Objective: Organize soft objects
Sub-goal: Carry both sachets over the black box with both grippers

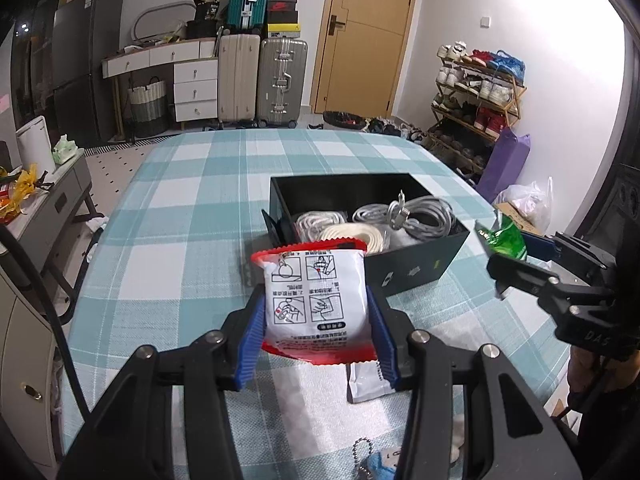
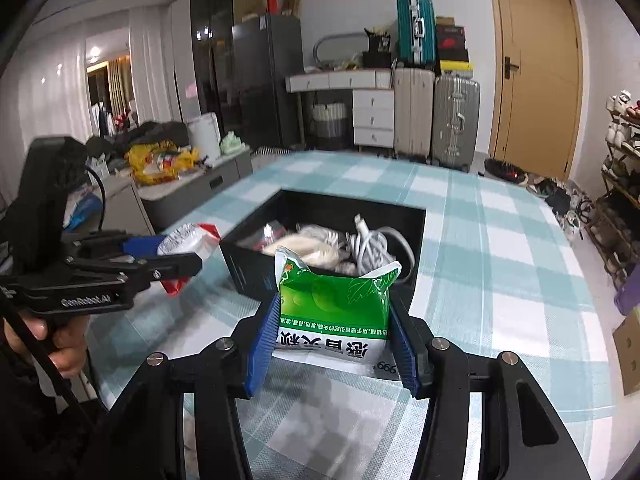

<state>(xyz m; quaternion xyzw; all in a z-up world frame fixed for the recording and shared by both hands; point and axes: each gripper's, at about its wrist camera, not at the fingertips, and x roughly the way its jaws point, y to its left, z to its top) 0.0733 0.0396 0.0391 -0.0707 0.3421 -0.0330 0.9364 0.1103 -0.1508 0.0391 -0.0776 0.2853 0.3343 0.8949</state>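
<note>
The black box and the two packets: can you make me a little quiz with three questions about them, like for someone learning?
1. True or false: the left gripper holds a green packet.
2. Which is already inside the black box? A) coiled cables and rope B) shoes C) a suitcase
3. Fill in the gap: the right gripper is shut on the ___ packet.

Key:
1. False. It holds the red-and-white packet.
2. A. The grey cables and white rope lie in the box.
3. Green. The green packet sits between its blue pads, near the box.
</note>
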